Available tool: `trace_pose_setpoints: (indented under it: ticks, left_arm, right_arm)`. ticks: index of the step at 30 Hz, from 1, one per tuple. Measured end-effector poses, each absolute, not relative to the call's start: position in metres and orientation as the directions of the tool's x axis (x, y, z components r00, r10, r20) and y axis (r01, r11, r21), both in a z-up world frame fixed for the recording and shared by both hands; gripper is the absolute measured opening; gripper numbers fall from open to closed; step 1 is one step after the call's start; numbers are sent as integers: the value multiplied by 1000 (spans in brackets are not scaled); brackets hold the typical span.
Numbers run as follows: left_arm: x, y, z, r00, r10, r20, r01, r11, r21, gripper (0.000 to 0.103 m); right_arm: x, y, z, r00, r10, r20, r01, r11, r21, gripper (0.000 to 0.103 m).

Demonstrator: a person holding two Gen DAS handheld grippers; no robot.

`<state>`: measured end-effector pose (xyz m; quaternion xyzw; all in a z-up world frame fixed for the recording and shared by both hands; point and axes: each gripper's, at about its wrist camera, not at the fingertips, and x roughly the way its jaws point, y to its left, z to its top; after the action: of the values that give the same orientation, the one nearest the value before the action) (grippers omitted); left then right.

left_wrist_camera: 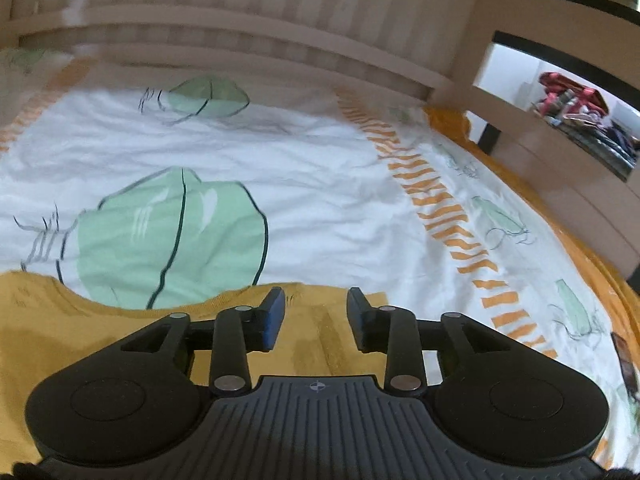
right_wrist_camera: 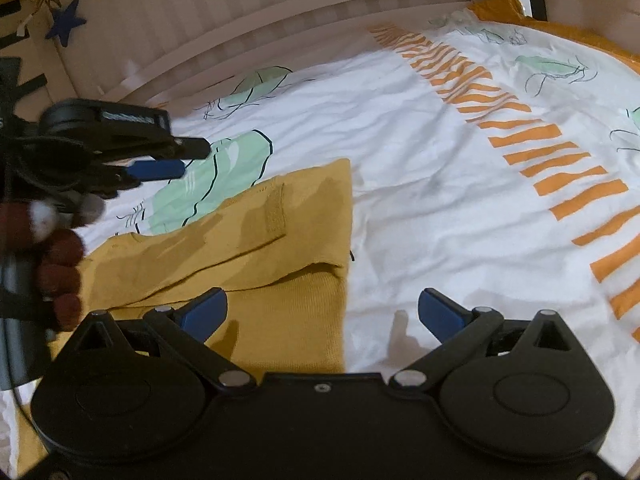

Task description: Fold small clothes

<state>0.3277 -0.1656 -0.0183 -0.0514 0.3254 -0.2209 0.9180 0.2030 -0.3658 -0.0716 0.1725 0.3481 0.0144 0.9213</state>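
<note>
From the left wrist camera, the left gripper (left_wrist_camera: 316, 316) hangs above a mustard-yellow knitted garment (left_wrist_camera: 100, 332) with its blue-padded fingers (left_wrist_camera: 274, 320) spread apart and nothing between them. The garment lies flat along the near edge of the view, on a white crumpled bedsheet printed with pale green shapes and bands of orange stripes (left_wrist_camera: 320, 200). An orange-yellow under-layer (left_wrist_camera: 580, 248) shows along the sheet's right border. Behind the bed runs a beige slatted wooden headboard (left_wrist_camera: 240, 12). At the far right a dark-framed opening shows a heap of mixed coloured clothes (left_wrist_camera: 576, 104) in a brighter room.

From the right wrist camera, the right gripper (right_wrist_camera: 322, 314) has its jaws spread wide and empty; its left blue pad is over the garment's (right_wrist_camera: 280, 312) lower right part, its right pad over bare sheet (right_wrist_camera: 440, 200). The garment is partly folded, a long sleeve (right_wrist_camera: 200, 248) laid diagonally across the body, cuff uppermost. The left gripper (right_wrist_camera: 160, 160) shows at the left edge, held by a hand in a dark red glove (right_wrist_camera: 60, 268) above the garment's left end. A dark blue star (right_wrist_camera: 66, 22) hangs on the headboard (right_wrist_camera: 240, 20) at the upper left.
</note>
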Motion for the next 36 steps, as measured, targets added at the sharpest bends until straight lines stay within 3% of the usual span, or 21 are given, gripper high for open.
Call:
trace_pose_setpoints:
  ticks: [4,9,12,20,23,29,33,36]
  left_arm:
    - [310,-152,-5,716,-426,-554,385,902,-196,38]
    - [288,-115,-3,772,-317,-552,326,942,-85,38]
    - [278,-81,-11,785,-239,-571,258,965,-49,38]
    - [270,35,-49,745,-39,-666,-43,993,-107,38]
    - [265,67,-63,716,-17,-698,-122,981,-148,38]
    - [255,90,-82,698,-9,-716,-154,975,-162,38]
    - [250,92,-96,704,-6,-710,-147,977,-155,39]
    - [244,89,-104,736,4,-677,-131,982,-136,41]
  right_arm:
    - [202,-364,-72,781,161,-604,74,936,345,102]
    - [202,-360,-69,827,217,-518,0,922,387,101]
    - [204,-355,-70,830,236,-506,-25,921,389,93]
    - [209,-342,-71,822,278,-498,-69,915,397,81]
    - [213,-334,-68,820,282,-498,-85,921,381,79]
    - [234,-320,-62,816,279,-507,-131,942,308,78]
    - [254,-314,-61,807,290,-514,-166,947,274,68]
    - [269,-312,-64,802,277,-529,-153,952,266,67]
